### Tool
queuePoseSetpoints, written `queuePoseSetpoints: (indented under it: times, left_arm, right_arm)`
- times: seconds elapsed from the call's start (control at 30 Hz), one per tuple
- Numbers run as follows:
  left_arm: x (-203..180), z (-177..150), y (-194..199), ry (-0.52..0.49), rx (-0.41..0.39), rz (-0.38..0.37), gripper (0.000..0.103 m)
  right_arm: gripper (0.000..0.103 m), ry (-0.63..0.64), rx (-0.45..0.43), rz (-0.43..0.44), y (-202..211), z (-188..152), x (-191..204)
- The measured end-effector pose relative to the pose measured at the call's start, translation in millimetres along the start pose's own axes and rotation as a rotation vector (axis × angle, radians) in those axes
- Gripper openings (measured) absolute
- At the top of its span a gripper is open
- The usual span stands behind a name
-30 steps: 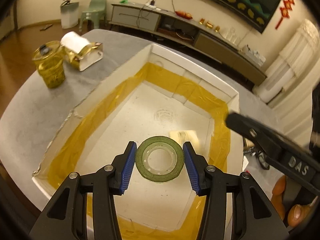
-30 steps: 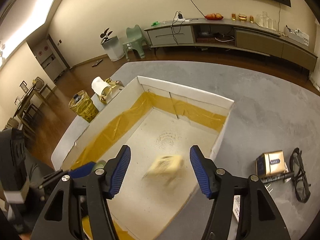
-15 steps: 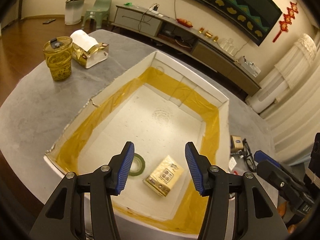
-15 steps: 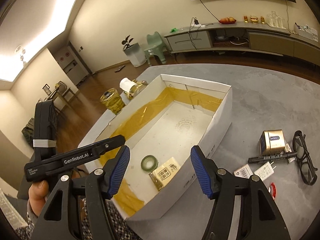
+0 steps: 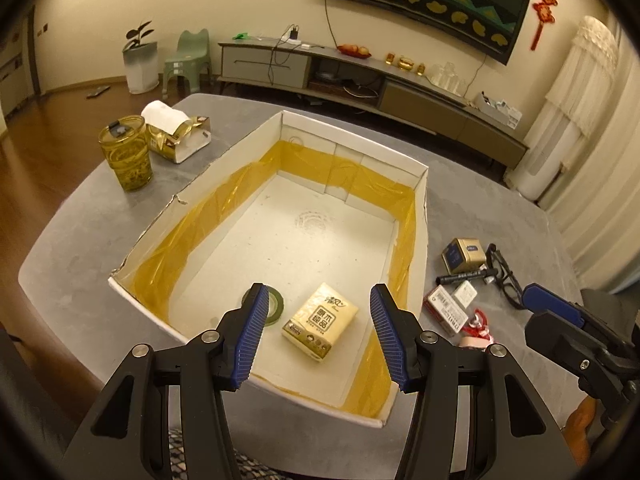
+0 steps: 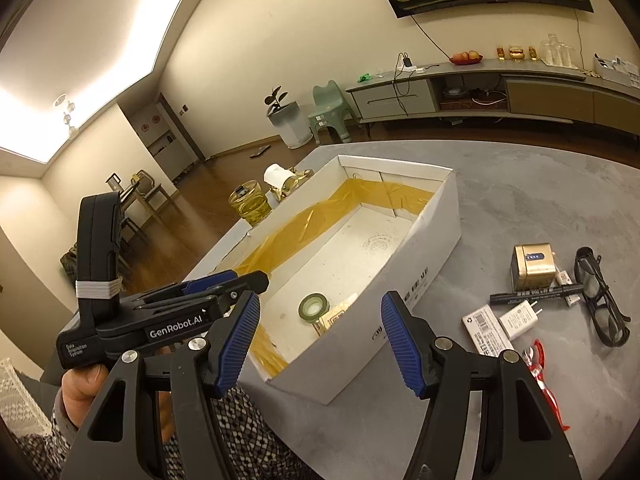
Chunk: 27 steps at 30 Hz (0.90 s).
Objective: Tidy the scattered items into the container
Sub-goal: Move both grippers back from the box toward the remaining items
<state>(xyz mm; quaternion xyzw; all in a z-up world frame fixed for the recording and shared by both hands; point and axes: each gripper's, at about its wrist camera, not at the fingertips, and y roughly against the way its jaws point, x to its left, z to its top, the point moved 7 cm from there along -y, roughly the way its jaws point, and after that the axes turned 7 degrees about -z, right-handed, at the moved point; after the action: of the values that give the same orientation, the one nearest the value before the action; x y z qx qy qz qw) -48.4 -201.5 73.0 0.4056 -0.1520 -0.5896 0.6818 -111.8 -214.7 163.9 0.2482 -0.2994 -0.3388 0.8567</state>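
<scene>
A white cardboard box (image 5: 420, 216) lined with yellow tape sits on the grey table; it also shows in the right wrist view (image 6: 432, 248). Inside at the near end lie a green tape roll (image 5: 276, 305) (image 6: 314, 306) and a yellow tissue pack (image 5: 320, 322). My left gripper (image 5: 318, 338) is open and empty, raised above the box's near end. My right gripper (image 6: 320, 342) is open and empty, raised over the box's near right corner. Right of the box lie a gold box (image 6: 534, 266), a black marker (image 6: 536, 293), glasses (image 6: 600, 296), a white charger (image 6: 520, 318), a white card (image 6: 486, 330) and a red-white item (image 6: 542, 376).
A yellow glass jar (image 5: 126, 154) and a tissue roll in a gold holder (image 5: 176, 134) stand on the table left of the box. The table's near edge lies just below both grippers. A TV cabinet runs along the far wall.
The left gripper let go of the green tape roll, which now lies in the box. The tissue pack dropped from the right gripper into the box. Both grippers drew back and up.
</scene>
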Motion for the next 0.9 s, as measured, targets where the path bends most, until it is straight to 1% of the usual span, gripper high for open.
queuePoseSetpoints:
  times: [0.17, 0.33, 0.5, 0.6, 0.73, 0.83, 0.9]
  left_arm:
    - [-10.5, -8.0, 2.2, -0.008, 0.013, 0.008, 0.056]
    - [-34.2, -14.4, 5.6, -0.047, 0.017, 0.001, 0.056]
    - [-61.6, -21.0, 7.2, -0.081, 0.011, -0.025, 0.056]
    - [-80.9, -30.9, 2.5, -0.109, 0.021, -0.058, 0.056]
    - [-107.7, -49.7, -9.5, -0.174, 0.055, -0.088, 0.056]
    - [-123.0, -62.3, -22.4, -0.2, 0.091, -0.104, 0.056]
    - [-132.6, -69.2, -32.7, -0.207, 0.114, -0.121, 0.056]
  right_arm:
    - [0.065, -0.012, -0.014, 0.043, 11.6, -13.7, -4.9]
    - [0.065, -0.021, -0.031, 0.086, 26.1, -18.7, -9.6]
    - [0.065, -0.046, -0.061, 0.099, 47.8, -21.8, -24.1]
    - [0.065, -0.057, -0.082, 0.101, 62.2, -22.1, -33.9]
    - [0.065, -0.078, -0.103, 0.064, 76.0, -21.5, -56.0]
    - [0.065, -0.098, -0.108, -0.008, 79.7, -22.4, -79.2]
    - [0.065, -0.113, -0.116, -0.073, 80.3, -22.0, -97.2]
